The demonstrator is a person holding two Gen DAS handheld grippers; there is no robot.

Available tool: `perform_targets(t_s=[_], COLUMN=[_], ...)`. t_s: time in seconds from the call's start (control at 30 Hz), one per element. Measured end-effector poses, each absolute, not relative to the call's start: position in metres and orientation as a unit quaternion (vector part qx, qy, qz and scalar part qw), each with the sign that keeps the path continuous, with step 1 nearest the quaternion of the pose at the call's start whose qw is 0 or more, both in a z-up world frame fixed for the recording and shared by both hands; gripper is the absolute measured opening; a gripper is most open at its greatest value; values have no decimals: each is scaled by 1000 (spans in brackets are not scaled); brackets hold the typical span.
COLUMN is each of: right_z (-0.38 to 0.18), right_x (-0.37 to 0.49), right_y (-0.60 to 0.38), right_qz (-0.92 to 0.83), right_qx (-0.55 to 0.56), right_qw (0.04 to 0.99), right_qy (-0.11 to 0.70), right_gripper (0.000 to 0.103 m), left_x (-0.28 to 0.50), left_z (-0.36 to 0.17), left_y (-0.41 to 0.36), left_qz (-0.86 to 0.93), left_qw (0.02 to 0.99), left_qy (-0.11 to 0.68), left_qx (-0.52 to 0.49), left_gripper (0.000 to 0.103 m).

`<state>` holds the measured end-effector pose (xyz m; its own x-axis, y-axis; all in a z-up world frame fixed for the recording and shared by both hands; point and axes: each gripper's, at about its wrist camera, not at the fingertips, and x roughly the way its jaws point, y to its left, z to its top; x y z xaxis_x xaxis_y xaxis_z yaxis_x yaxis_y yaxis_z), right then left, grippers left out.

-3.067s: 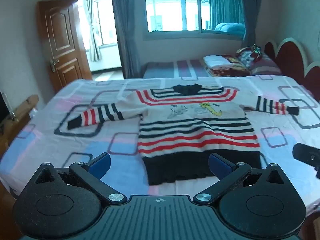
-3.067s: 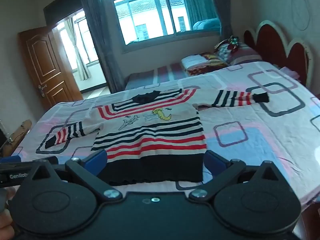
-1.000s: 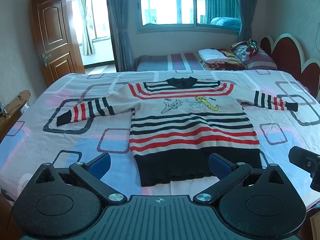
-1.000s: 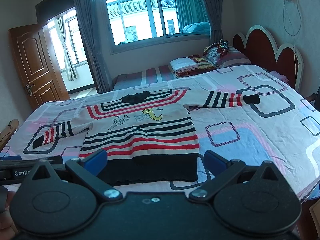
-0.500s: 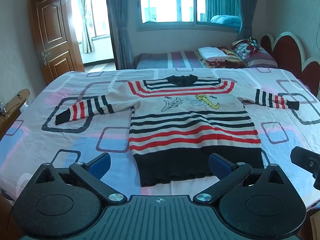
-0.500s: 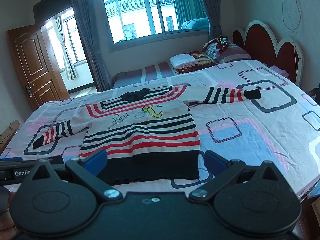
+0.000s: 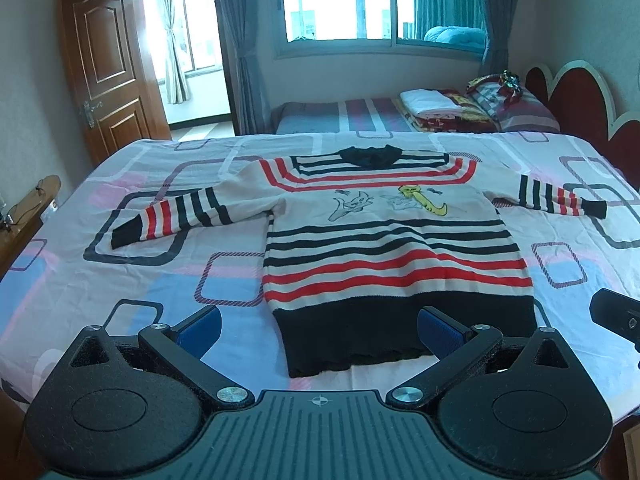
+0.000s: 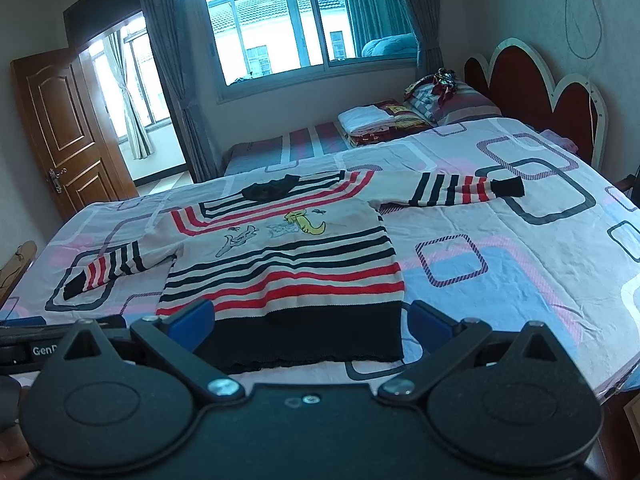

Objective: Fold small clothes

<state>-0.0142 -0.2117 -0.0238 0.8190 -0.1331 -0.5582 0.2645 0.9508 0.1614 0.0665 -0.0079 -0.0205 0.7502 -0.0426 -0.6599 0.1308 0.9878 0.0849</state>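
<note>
A small striped sweater (image 7: 384, 248) in cream, red and black lies flat on the bed, front up, both sleeves spread out to the sides. Its black hem faces me. My left gripper (image 7: 319, 326) hovers above the hem, open, with nothing between its blue pads. From the right wrist view the same sweater (image 8: 288, 264) fills the middle, and my right gripper (image 8: 310, 322) stands open just short of the black hem. The right gripper's edge (image 7: 616, 316) shows at the far right of the left wrist view.
The bed's sheet (image 7: 120, 280) carries a pattern of rounded squares. A second bed with folded linen and pillows (image 7: 440, 108) lies beyond. A red headboard (image 8: 532, 80) stands at right, a wooden door (image 7: 108, 72) at left, a window (image 7: 360, 0) behind.
Both cameras have tilted and shifted a little; the sweater sits slightly higher and closer in view. The sweater itself has not moved and both grippers have stayed open.
</note>
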Motion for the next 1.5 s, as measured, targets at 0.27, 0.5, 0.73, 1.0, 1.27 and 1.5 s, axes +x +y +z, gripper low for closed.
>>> perform_targets(t_s=[0.27, 0.5, 0.73, 1.0, 1.27, 1.5], right_z=[-29, -36, -50, -79, -112, -141], right_x=[-1, 27, 67, 130, 193, 235], right_y=[-215, -238, -283, -350, -426, -502], right_qz=[-111, -134, -164, -195, -231, -270], right_qx=[112, 103, 96, 120, 144, 187], right_qw=[945, 945, 943, 929, 908, 881], right_qy=[286, 282, 273, 291, 320, 340], right_gripper=[102, 102, 102, 95, 85, 80], left_x=[85, 126, 181, 256, 322, 375], left_z=[-29, -45, -64, -88, -106, -128], left_y=[-11, -21, -52, -99, -142, -180], left_qz=[-51, -49, -50, -41, -46, -38], left_qw=[929, 925, 921, 915, 912, 908], left_qy=[360, 374, 378, 393, 401, 408], left_qx=[65, 48, 73, 85, 75, 91], left_gripper=[103, 103, 103, 103, 103, 103])
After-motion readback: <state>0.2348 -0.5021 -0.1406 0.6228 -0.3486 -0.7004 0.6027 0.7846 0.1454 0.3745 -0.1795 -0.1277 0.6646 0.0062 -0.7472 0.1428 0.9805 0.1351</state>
